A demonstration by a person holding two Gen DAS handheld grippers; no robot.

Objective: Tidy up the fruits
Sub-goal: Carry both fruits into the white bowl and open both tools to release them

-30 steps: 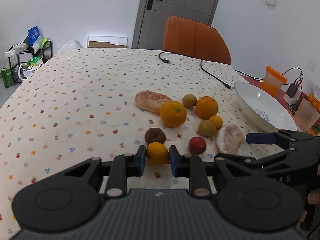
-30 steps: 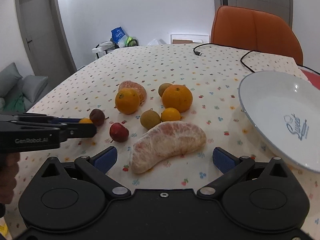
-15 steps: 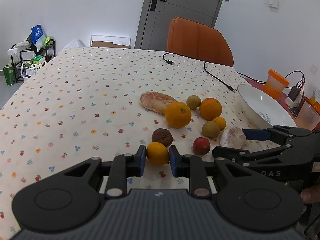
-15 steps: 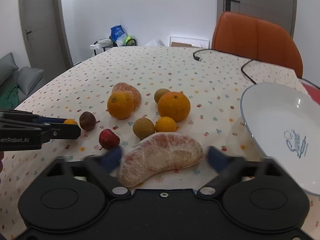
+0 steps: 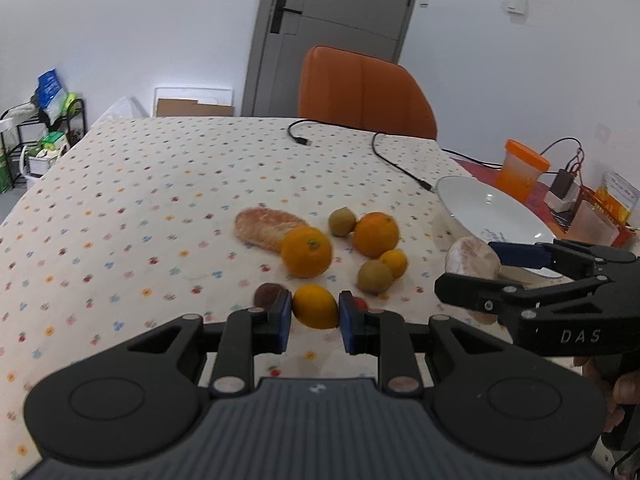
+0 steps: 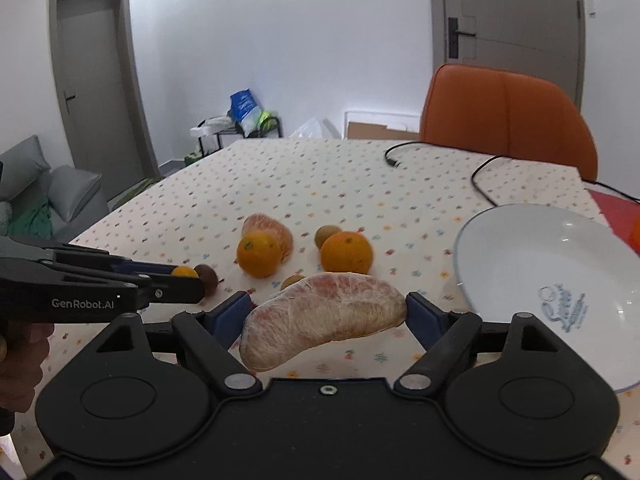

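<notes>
Since each gripper is carrying one fruit, both seem bound for the plate at the table's right edge, the likely collecting spot. Left gripper pinches a small orange between its blue pads, squeezed across the middle so it cannot roll. Right gripper pinches a peeled pomelo wedge by its two ends, seemingly raised off the cloth, just beside the plate, which holds no fruit. Other fruit sits loose on the cloth: two big oranges, a second wedge, two greenish fruits, a small orange, a dark fruit and a red one barely showing. A dotted cloth covers the table; a black cable trails across it. Beyond stand an orange chair, a grey door, white walls, a cluttered rack and a sofa.
</notes>
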